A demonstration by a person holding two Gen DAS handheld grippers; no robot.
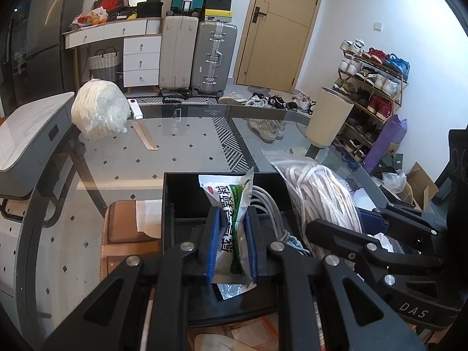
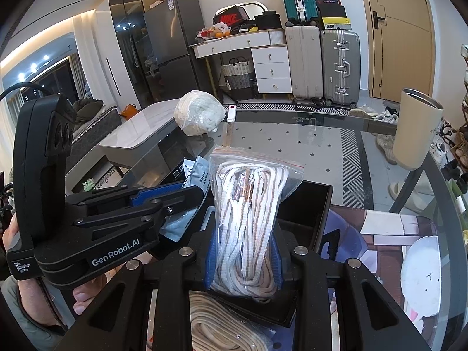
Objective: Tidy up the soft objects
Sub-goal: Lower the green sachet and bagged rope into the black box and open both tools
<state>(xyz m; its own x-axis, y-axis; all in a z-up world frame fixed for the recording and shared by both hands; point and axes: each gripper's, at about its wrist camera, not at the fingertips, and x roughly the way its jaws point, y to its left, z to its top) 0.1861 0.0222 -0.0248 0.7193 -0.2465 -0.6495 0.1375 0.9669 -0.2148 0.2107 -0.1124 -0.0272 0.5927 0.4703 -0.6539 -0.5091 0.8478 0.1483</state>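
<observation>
My left gripper (image 1: 232,216) is shut on a white and green sachet (image 1: 231,193), which stands upright between the blue pads (image 1: 212,239) over a black open box (image 1: 181,193). Grey cables (image 1: 263,201) lie inside the box. My right gripper (image 2: 244,242) is shut on a clear zip bag of white and brown cord (image 2: 248,204), holding it upright above the same black box (image 2: 310,204). The two grippers are side by side: the right gripper (image 1: 348,219) with its cord bag (image 1: 318,193) shows right of the sachet, and the left gripper (image 2: 187,199) with its sachet (image 2: 199,172) shows left of the bag.
On the glass table (image 1: 175,152) sit a white bundle in plastic (image 1: 99,111) at the far left, a small white device (image 1: 134,108) and a beige tumbler (image 1: 330,117) at the far right. A coil of beige rope (image 2: 210,330) lies below my right gripper. A printed mat (image 2: 409,263) is at the right.
</observation>
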